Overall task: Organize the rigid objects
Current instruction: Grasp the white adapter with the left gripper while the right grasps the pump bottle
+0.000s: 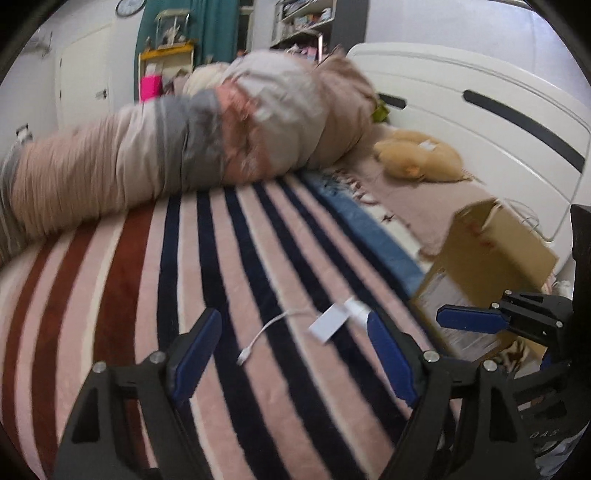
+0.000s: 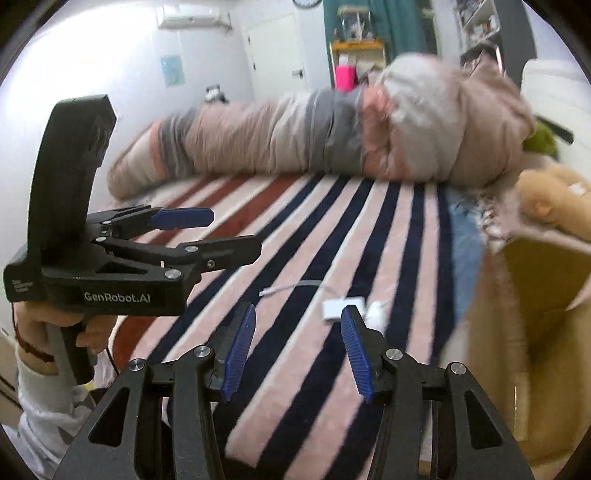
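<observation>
A bed fills both views, covered by a striped blanket (image 1: 229, 280) in pale pink, navy and rust bands. A white adapter (image 2: 341, 309) with a short white cable (image 1: 258, 332) lies on the stripes near the bed's right side, just beyond the blue pads of both tools. The left gripper (image 1: 291, 354) hangs low over the blanket with its fingers spread wide and empty; the right wrist view shows it held in a hand (image 2: 62, 332) at the bed's edge. The right gripper (image 2: 299, 350) also has its fingers parted and holds nothing, its right pad close to the adapter. An open cardboard box (image 1: 491, 254) stands on the bed to the right of the adapter. A rolled duvet (image 1: 184, 147) in beige and grey stretches across the far side of the bed, blurred. A tan plush toy (image 1: 417, 158) lies by the white headboard (image 1: 480, 122). Behind are a white door (image 2: 277, 48), a teal curtain (image 1: 214, 26), a yellow shelf (image 1: 166, 55) and a wall air conditioner (image 2: 195, 20).
</observation>
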The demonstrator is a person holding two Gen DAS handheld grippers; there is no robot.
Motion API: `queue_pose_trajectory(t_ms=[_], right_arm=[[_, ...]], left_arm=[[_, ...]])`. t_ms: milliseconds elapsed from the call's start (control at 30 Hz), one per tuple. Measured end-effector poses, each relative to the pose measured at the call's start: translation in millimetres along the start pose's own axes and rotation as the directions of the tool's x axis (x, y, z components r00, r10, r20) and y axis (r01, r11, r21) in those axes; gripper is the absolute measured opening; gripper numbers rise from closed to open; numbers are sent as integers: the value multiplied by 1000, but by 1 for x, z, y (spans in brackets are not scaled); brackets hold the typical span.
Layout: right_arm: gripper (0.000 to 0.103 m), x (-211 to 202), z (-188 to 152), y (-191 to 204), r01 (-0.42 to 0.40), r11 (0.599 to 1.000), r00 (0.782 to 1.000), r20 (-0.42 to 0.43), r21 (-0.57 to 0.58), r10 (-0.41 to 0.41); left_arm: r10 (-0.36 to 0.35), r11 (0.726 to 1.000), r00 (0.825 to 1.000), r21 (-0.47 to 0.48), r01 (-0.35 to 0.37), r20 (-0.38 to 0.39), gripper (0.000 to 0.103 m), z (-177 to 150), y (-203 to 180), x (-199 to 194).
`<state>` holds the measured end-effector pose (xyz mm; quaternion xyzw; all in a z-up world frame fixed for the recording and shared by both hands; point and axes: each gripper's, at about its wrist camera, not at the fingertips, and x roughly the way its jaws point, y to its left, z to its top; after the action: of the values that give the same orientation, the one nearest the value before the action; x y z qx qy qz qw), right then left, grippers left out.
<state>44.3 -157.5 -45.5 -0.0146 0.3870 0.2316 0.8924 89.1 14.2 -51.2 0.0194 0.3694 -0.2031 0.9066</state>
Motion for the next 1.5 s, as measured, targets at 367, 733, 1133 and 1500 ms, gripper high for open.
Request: queue_pose_trajectory(t_ms=[367,733,1133,1500], right_arm=[[45,99,-32,-54,237,967,969,-97,98,-227],[20,108,-40,-63,250,967,964,-103,48,-244],[20,102,-47,-60,230,972,969,-108,52,-224],[20,88,-59,-46,139,989,983,-130,45,-132]], left_arm=[[-99,988,992,-123,89,-78,79,-29,27,75],[-174,985,974,-49,168,-142,68,-31,-4,126],[-215,976,966,16,219,-141,28,-29,-19,138],[-126,992,977,-45,120,-173,28,-70,4,87]])
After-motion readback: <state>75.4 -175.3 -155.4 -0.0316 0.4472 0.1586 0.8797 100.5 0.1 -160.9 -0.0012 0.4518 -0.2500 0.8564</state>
